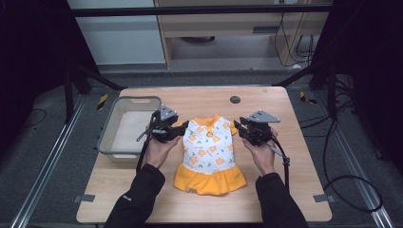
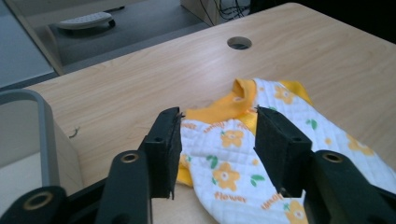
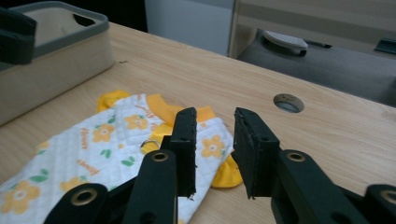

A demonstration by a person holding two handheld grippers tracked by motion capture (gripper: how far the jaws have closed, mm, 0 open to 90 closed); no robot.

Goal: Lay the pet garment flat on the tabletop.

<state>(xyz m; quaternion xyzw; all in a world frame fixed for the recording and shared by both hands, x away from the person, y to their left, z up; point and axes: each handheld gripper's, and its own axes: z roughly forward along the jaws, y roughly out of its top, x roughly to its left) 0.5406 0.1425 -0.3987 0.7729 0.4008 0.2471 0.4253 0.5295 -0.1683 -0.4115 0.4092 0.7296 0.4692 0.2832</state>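
A small white dress (image 1: pixel 209 152) with orange flowers, orange collar and orange skirt hem lies flat on the wooden table (image 1: pixel 290 190), collar toward the far side. My left gripper (image 1: pixel 183 129) hovers over the dress's left shoulder, its jaws apart with nothing pinched; in the left gripper view the gripper (image 2: pixel 217 135) frames the dress (image 2: pixel 233 154) lying below. My right gripper (image 1: pixel 237 127) hangs by the right shoulder, also open. In the right gripper view its jaws (image 3: pixel 215 135) stand above the dress (image 3: pixel 93 144) and the orange sleeve edge.
A grey plastic bin (image 1: pixel 108 128) stands at the table's left, close to my left hand; its wall shows as the bin (image 2: pixel 42 116) and the bin (image 3: pixel 56 39). A round cable hole (image 1: pixel 235 99) sits near the far edge. Bare wood lies to the right.
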